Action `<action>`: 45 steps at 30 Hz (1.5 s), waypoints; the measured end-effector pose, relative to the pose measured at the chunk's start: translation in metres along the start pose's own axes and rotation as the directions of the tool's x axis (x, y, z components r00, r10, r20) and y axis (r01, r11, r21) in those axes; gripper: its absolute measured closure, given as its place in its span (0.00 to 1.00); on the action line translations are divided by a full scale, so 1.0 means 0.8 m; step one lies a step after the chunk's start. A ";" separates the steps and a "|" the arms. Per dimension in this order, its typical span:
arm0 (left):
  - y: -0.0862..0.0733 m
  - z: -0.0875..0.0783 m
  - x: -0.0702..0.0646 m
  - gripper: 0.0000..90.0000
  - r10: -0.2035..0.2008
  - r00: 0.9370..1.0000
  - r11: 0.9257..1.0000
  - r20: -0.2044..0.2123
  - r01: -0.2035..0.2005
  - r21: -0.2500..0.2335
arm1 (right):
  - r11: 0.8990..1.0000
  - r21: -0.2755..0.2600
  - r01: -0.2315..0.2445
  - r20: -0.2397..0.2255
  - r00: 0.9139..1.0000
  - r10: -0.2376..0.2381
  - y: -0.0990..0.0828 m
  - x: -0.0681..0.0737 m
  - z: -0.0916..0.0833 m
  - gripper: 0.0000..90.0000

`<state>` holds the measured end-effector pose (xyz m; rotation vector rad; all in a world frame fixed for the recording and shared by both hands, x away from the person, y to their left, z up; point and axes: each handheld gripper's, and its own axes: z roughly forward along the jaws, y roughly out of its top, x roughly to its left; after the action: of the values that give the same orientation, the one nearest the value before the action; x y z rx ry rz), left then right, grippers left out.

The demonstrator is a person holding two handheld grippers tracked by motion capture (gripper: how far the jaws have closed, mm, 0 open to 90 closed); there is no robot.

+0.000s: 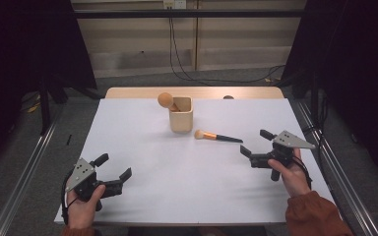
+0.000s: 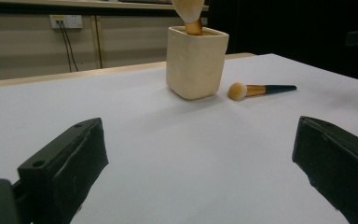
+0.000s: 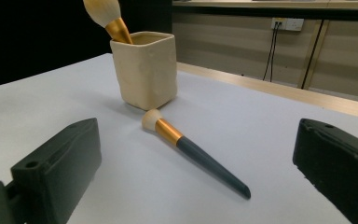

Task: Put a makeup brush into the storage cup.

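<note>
Taking the cream cup as the landmark and reading from the left: the left gripper sits well to the near left of the cup, down at the table's near edge, its jaws spread wide with nothing between them; the left gripper view has bare white surface between the pads and the cup well ahead. A large brush stands in the cup, its fluffy head leaning out over the cup's left rim. Just to the right of the cup and slightly nearer lies the small brush, flat on the table, bristle head close to the cup's foot and dark handle pointing away to the right. Farther right and nearer is the right gripper, jaws also fully apart and empty, aimed at that handle; in the right gripper view the handle tip lies between the two pads but ahead of them. The likely job is picking up this brush and standing it in the cup. The handle is thin, round and tapered, so a closing grip may roll or squirt it sideways, or the pads may scrape the table first. A grip far out at the tip would let the head droop, and a careless insertion could knock the cup or jostle the leaning brush.
</note>
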<state>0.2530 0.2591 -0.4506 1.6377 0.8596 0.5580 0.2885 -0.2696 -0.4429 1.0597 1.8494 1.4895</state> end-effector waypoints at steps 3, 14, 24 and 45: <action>0.000 0.001 0.003 0.03 -0.001 1.000 1.000 -0.003 0.001 -0.002 | 1.000 0.005 -0.001 -0.011 1.000 0.001 0.008 -0.001 0.013 0.01; -0.003 -0.001 0.003 0.03 0.003 1.000 1.000 -0.005 -0.003 0.001 | 0.997 0.070 0.035 -0.067 0.997 -0.031 0.026 -0.001 0.069 0.02; -0.003 -0.005 0.003 0.03 -0.002 1.000 1.000 -0.010 0.002 -0.005 | 0.990 0.132 0.057 -0.108 0.993 -0.043 0.037 -0.003 0.097 0.01; -0.004 -0.006 -0.003 0.03 0.012 1.000 1.000 0.002 -0.012 0.001 | 0.942 0.284 0.179 -0.163 0.977 -0.137 0.059 -0.012 0.146 0.03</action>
<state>0.2473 0.2603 -0.4521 1.6448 0.8495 0.5643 0.3988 -0.2100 -0.4266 0.9289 2.2561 1.2460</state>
